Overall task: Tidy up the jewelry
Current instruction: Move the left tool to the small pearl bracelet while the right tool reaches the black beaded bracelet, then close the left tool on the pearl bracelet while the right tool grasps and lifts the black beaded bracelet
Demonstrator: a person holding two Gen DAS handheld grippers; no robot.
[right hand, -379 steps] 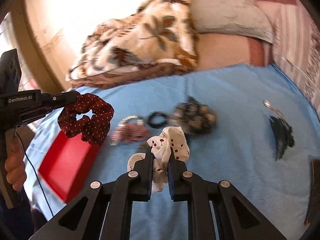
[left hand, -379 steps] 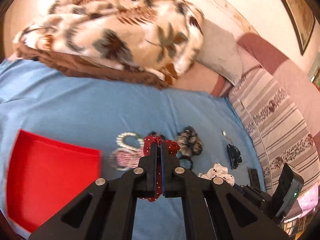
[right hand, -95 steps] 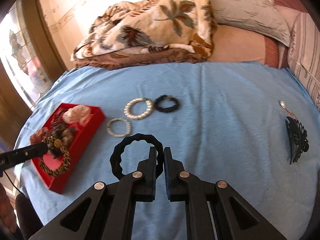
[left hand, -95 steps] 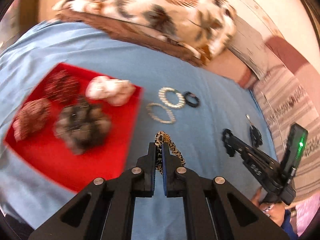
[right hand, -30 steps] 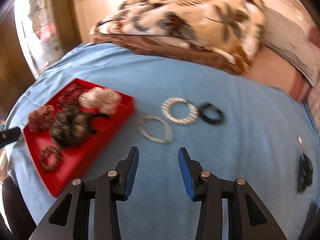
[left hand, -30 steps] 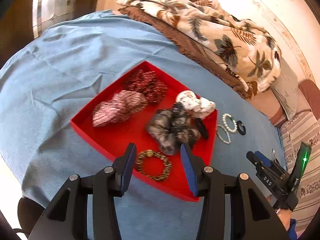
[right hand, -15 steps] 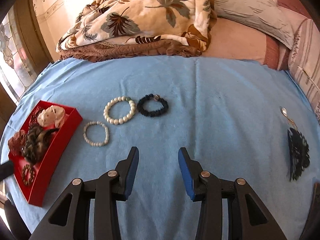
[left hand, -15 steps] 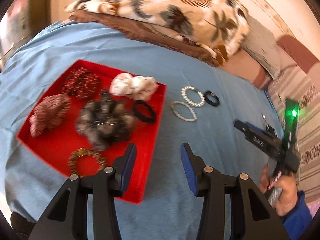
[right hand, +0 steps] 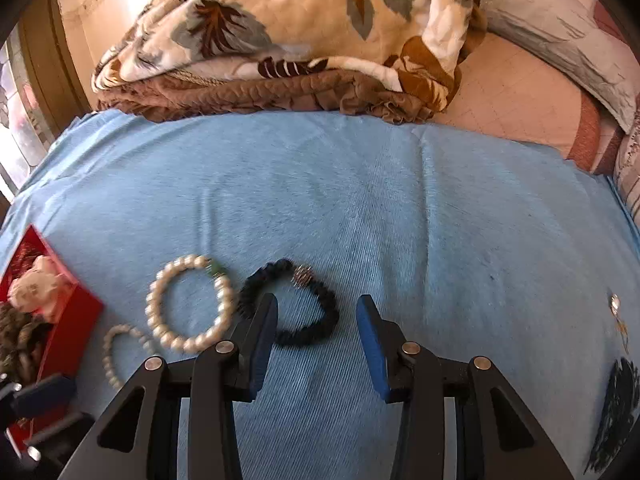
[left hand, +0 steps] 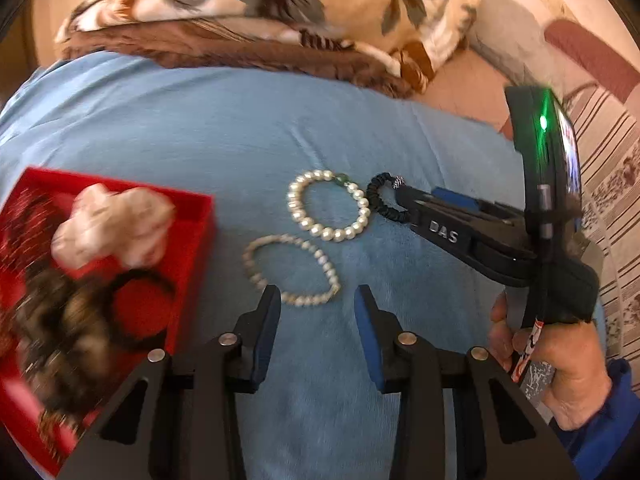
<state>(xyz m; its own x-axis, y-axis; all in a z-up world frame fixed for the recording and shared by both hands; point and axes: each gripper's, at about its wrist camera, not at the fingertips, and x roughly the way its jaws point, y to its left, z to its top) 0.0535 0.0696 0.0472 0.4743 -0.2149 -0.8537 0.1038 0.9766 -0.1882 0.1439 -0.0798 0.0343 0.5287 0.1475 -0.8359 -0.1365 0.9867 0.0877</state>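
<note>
Three bracelets lie on the blue cloth: a small pearl bracelet [left hand: 320,258], a large pearl bracelet [left hand: 332,235] and a black bracelet [left hand: 372,200]. My left gripper [left hand: 317,312] hangs just over the near edge of the small pearl bracelet. Its jaws are closing, with only that edge between the tips and nothing pressed. My right gripper [right hand: 316,316] is open low over the black bracelet [right hand: 328,312], whose near arc lies between the fingertips. The red tray [left hand: 200,236] at the left holds scrunchies and hair bands, blurred.
The right gripper [left hand: 406,198] reaches in from the right, held by a person's hand [left hand: 560,360]. A folded leaf-print blanket [right hand: 280,40] and a pillow [right hand: 560,20] lie behind the cloth. A black feathery earring [right hand: 616,400] lies far right. The left gripper [right hand: 36,408] shows blurred at bottom left.
Both grippers have dropped and closed in on the bracelets. The left one swung right, off the tray, and its jaws narrowed slightly. The right one now stands over the black bracelet.
</note>
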